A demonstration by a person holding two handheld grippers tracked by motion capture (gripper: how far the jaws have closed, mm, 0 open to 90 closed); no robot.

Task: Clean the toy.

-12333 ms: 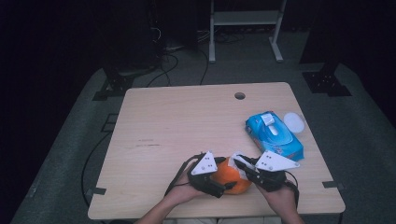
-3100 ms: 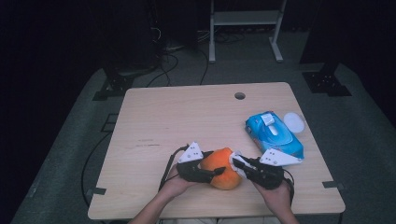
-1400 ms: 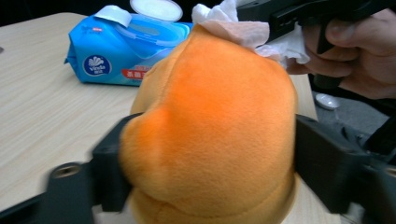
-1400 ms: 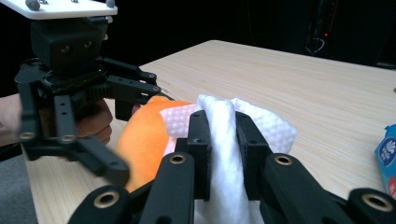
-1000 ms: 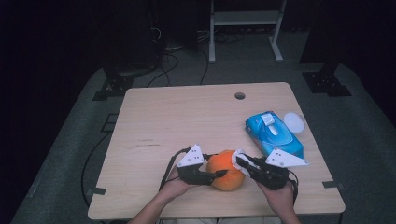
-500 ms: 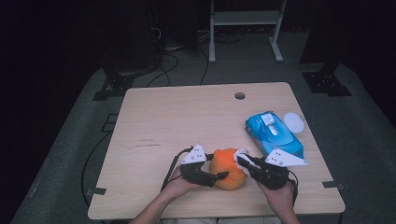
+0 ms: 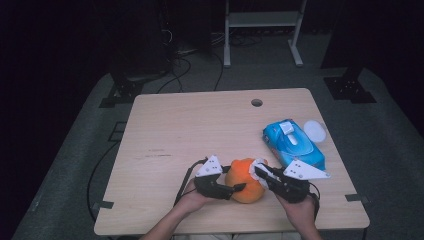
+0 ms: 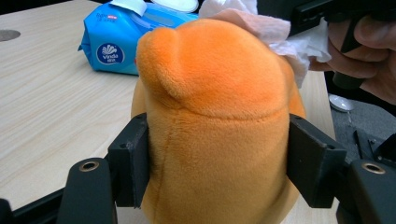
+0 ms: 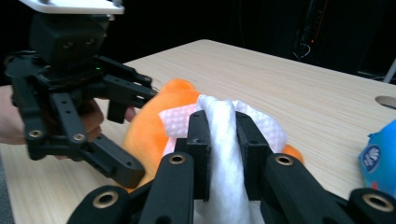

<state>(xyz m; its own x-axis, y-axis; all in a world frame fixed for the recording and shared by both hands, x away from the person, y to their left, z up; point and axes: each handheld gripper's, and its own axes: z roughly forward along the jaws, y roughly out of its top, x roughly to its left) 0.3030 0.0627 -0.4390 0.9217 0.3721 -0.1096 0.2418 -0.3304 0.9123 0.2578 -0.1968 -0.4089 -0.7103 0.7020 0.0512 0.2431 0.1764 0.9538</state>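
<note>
An orange plush toy [image 7: 244, 181] stands on the table near the front edge. My left gripper [image 7: 235, 189] grips it from the left. In the left gripper view the black pads [image 8: 133, 161] press into both sides of the plush toy [image 8: 215, 112], and these jaws have just been closing on it. My right gripper [image 7: 261, 172] is shut on a white wipe [image 9: 223, 116], which it holds against the top right of the plush toy [image 9: 154, 119]. The wipe [image 8: 280, 32] shows behind the toy's head.
A blue pack of wipes [image 7: 293, 145] lies to the right on the wooden table [image 7: 200, 125], with a round white lid [image 7: 315, 131] beside it. A cable hole [image 7: 256, 102] sits near the far edge. Dark floor and stands surround the table.
Both hands have stayed almost where they were. The plush toy has shifted very slightly to the right between the grippers.
</note>
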